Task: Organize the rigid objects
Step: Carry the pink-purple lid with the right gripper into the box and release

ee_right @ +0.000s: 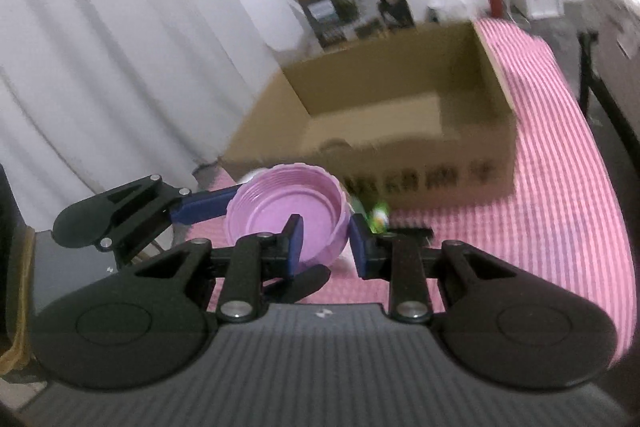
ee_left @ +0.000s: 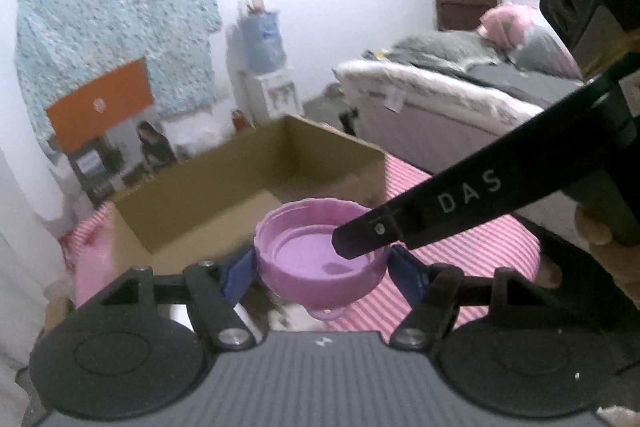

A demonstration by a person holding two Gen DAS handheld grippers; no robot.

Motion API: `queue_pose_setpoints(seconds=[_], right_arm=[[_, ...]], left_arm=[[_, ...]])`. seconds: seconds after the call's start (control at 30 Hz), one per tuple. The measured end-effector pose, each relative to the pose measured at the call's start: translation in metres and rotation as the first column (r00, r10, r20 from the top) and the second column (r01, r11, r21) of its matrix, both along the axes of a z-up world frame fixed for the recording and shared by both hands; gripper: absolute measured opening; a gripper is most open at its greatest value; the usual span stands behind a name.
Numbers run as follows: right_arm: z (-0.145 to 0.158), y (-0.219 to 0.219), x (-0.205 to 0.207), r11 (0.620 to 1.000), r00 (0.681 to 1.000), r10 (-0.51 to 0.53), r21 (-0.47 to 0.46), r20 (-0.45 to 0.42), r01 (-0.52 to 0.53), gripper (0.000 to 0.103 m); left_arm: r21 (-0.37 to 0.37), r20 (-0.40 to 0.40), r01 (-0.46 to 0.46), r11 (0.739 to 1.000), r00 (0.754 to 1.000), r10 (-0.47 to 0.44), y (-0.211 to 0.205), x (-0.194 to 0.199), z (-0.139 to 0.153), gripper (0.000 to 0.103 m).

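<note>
Lived-in home bedroom, told by the made bed (ee_left: 452,87) with grey and pink bedding at far right, water dispenser (ee_left: 266,67) against the far wall, white curtains (ee_right: 100,39) at left.

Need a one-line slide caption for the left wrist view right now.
Left gripper clamps a pink lid as the right gripper's finger reaches inside it, before an open cardboard box.
</note>
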State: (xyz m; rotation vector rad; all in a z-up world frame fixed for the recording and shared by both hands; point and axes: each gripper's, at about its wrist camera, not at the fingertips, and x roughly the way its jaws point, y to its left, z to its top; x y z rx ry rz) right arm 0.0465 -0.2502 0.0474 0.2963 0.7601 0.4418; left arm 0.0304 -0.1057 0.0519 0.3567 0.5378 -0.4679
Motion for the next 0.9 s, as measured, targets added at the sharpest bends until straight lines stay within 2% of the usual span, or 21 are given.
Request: queue_pose_setpoints(seconds=[0.17,0.3,0.37,0.47,0.6,0.73,0.9], right_arm=[[0.029,0.018,0.042,0.997,0.997,0.075,0.007,0.028,-0.075,0.024],[0.043,0.036,0.094,0.992,0.992,0.128,0.01,-0.007,-0.128,0.024],[0.042,0.046,0.127,0.989,0.987,0.151,0.013,-0.054,-0.15,0.024],[0.031,0.058,0.179,0.984,0.973,0.176,0.036,-0.146,-0.172,0.024],[0.004,0.067,0.239,0.98,0.94,0.194,0.089,-0.279,-0.176,0.024],[-0.021,0.078,0.288,0.983,0.917,0.182,0.083,-0.355,-0.163,0.024],[-0.049,0.085,0.323,0.986,0.892,0.168,0.069,-0.42,-0.153,0.024]], left_arm=[[0.019,0.014,-0.059,0.998,0.998,0.059,0.014,0.034,0.025,0.073],[0.048,-0.028,-0.094,0.994,0.995,0.095,0.023,0.081,0.035,0.074],[0.072,-0.069,-0.11,0.991,0.991,0.115,0.028,0.109,0.034,0.074],[0.112,-0.134,-0.134,0.985,0.98,0.148,0.039,0.15,0.026,0.074],[0.178,-0.214,-0.145,0.973,0.96,0.182,0.04,0.202,0.006,0.074],[0.242,-0.239,-0.149,0.959,0.948,0.208,0.038,0.24,-0.016,0.074],[0.318,-0.275,-0.146,0.937,0.931,0.238,0.032,0.273,-0.042,0.074]])
